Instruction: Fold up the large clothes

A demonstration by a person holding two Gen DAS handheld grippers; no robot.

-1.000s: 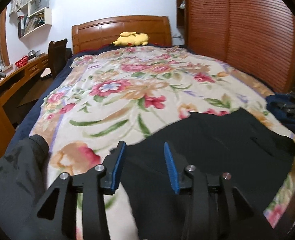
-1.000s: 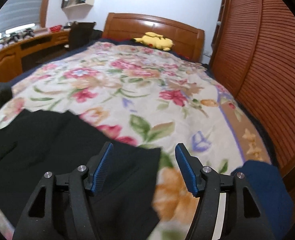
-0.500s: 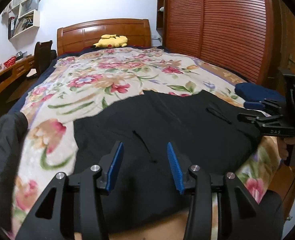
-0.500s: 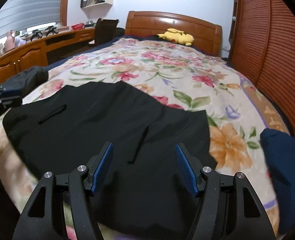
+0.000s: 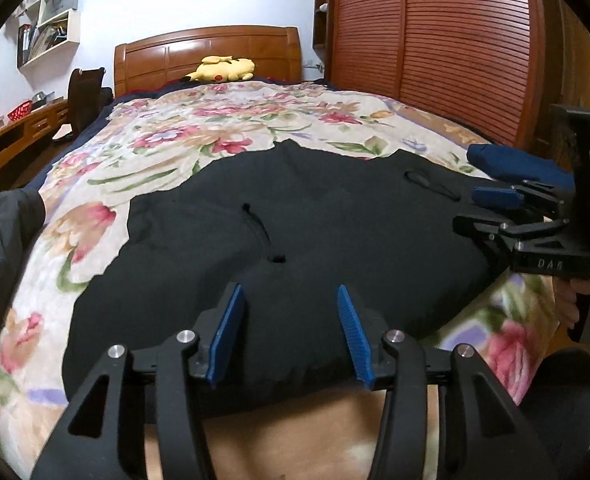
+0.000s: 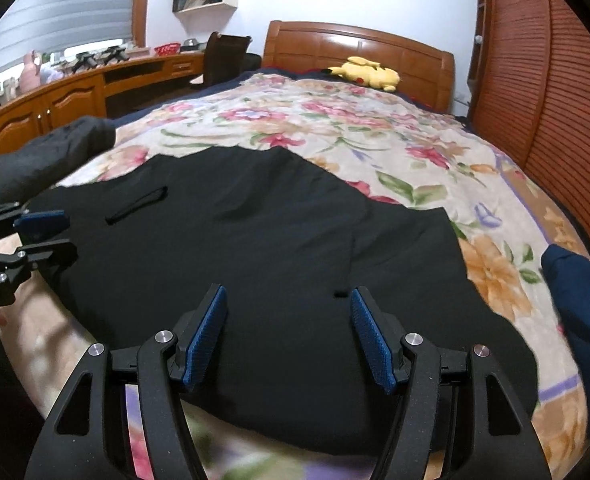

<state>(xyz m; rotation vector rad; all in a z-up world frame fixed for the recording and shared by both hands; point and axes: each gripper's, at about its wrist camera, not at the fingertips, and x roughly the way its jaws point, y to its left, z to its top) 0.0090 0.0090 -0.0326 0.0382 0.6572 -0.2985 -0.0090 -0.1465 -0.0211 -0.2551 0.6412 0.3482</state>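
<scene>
Across the floral bedspread (image 5: 167, 148) we now see the whole black garment (image 5: 315, 240) spread flat at the foot of the bed, filling the view from 9 to 3 o'clock; a second ago only its far corner showed in each camera, so both views have pulled back toward the near edge and dropped lower. We read that as the laying-out being done and the first fold about to begin, with our grippers lined up along the near hem.

A folded navy piece (image 6: 575, 280) lies just beside the garment at 3 o'clock, and a grey garment (image 6: 55, 148) sits at 9 o'clock, apart from it.

Our left gripper (image 5: 291, 332) has just been opening its jaws; they stand apart over the hem with nothing pinched. Our right gripper (image 6: 289, 332) is held wide, likewise empty above the black cloth. Whether the fingertips brush the fabric we cannot quite tell, since the hem is dark and blurred.

A drawstring or slit (image 5: 261, 232), small, marks what may be the waist.
</scene>
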